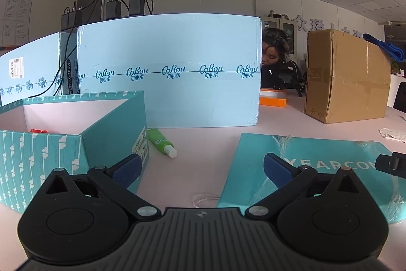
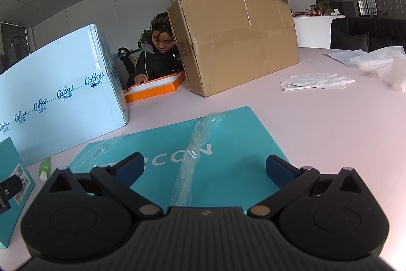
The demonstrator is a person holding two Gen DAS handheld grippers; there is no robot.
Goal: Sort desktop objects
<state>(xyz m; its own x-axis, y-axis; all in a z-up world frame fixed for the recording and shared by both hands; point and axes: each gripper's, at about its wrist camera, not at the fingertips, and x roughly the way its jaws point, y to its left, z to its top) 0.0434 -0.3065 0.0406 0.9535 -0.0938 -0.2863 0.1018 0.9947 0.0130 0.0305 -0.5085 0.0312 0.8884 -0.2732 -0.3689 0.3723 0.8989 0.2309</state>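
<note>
A pale blue carton (image 1: 167,67) is walling off the 12 o'clock side of the table (image 1: 203,141), with a brown carton (image 1: 347,75) standing at 2 o'clock, so the open room is lying mostly toward 3 o'clock in the right view. The open teal box (image 1: 76,133) is sitting at 9 o'clock of the left gripper (image 1: 200,169), a small red item (image 1: 38,130) showing inside it; the flat teal lid (image 2: 182,159) is lying under the right gripper (image 2: 203,168), draped with loose plastic wrap (image 2: 192,156). The green tube (image 1: 162,142) is lying on the table at 11 o'clock of the left gripper, just beside the box's corner and near the blue carton. Both grippers are hanging spread wide, holding nothing. Reaching for the tube, the left finger is likely to be clipping the box wall, and the round tube could be rolling away. The wrap could be snagging the right fingers (image 2: 127,168) and dragging the lid.
</note>
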